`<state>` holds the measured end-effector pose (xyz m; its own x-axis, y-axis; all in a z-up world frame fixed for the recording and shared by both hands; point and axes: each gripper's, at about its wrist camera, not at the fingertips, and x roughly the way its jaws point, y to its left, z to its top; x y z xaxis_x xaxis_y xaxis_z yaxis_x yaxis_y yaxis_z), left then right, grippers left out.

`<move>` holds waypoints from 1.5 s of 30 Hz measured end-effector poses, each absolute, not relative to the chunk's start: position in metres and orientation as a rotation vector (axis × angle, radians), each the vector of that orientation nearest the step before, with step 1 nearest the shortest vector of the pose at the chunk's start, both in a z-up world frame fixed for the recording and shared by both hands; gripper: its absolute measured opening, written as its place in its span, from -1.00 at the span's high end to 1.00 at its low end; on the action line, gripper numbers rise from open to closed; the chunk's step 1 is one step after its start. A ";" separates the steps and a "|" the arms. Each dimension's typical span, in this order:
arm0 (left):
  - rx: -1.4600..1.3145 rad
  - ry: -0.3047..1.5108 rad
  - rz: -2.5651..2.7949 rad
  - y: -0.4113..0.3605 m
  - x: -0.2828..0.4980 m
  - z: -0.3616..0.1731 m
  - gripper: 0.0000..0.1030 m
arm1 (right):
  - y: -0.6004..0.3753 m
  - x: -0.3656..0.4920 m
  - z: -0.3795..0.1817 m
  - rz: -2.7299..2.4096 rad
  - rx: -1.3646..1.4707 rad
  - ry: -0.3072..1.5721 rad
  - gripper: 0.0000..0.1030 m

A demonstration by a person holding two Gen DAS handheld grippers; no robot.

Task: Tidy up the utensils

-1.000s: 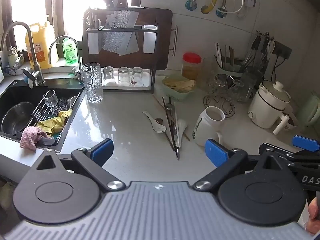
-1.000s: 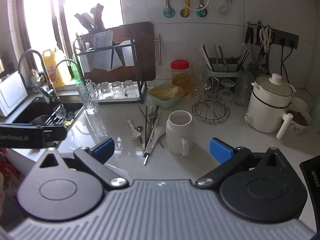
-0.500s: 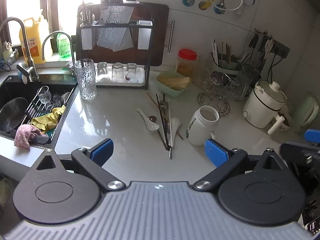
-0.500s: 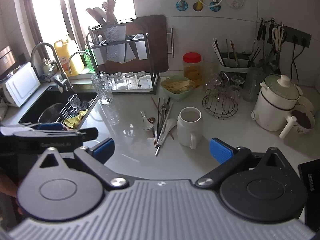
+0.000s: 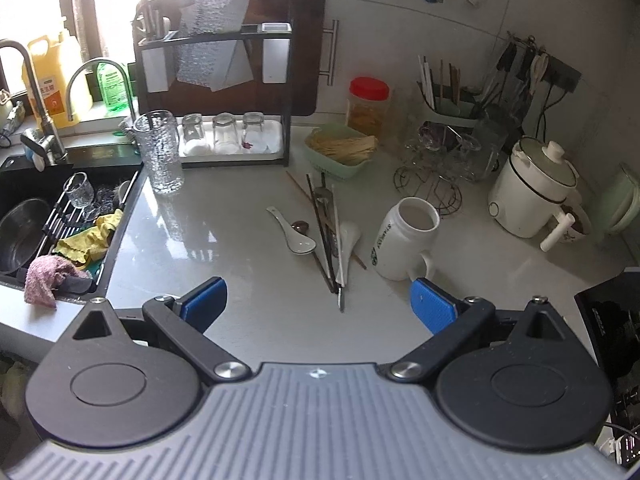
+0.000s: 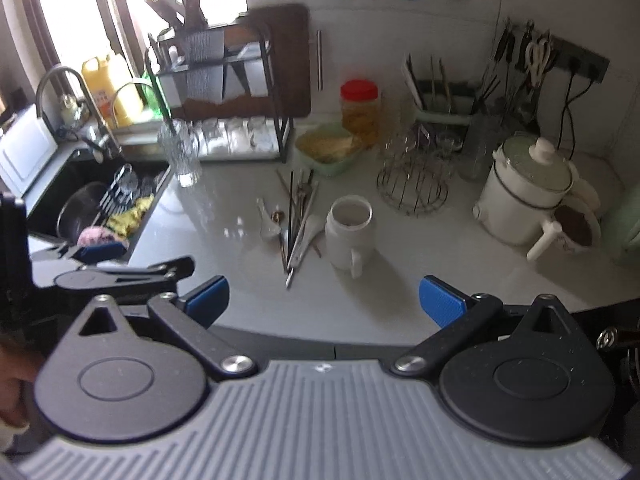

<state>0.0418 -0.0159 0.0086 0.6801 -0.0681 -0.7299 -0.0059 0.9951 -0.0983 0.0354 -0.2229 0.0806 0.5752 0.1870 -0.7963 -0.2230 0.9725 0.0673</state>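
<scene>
1. The utensils (image 5: 330,236) lie loose in a heap in the middle of the counter (image 5: 224,264): dark chopsticks, a white-handled piece, a white ceramic spoon (image 5: 294,236) on the sink side and a second white spoon (image 5: 349,240) on the mug side, some crossing over one another
2. A white mug (image 5: 404,240) stands upright just beside the heap, its mouth open; from here it looks empty, and it seems the likely place for the utensils, though a holder (image 5: 444,108) at the back wall already carries chopsticks
3. The left tongs (image 5: 318,304) are spread wide and hold nothing, hanging above the near edge of the counter, short of the heap
4. The right tongs (image 6: 324,300) are likewise wide apart and empty, pointed toward the heap and mug
5. By my reading nothing is sorted yet: every piece remains to be picked up and placed, so the task is at its start
</scene>
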 end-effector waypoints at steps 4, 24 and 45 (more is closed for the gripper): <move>-0.104 0.823 -0.030 -0.018 0.044 0.008 -0.94 | -0.220 0.042 0.080 0.243 -0.064 0.963 -1.00; -0.168 0.841 0.023 0.008 0.042 0.004 -0.94 | -0.228 0.071 0.046 0.207 -0.100 1.085 -1.00; -0.208 0.834 0.041 0.015 0.026 0.003 -0.94 | -0.232 0.056 0.014 0.199 -0.079 0.974 -1.00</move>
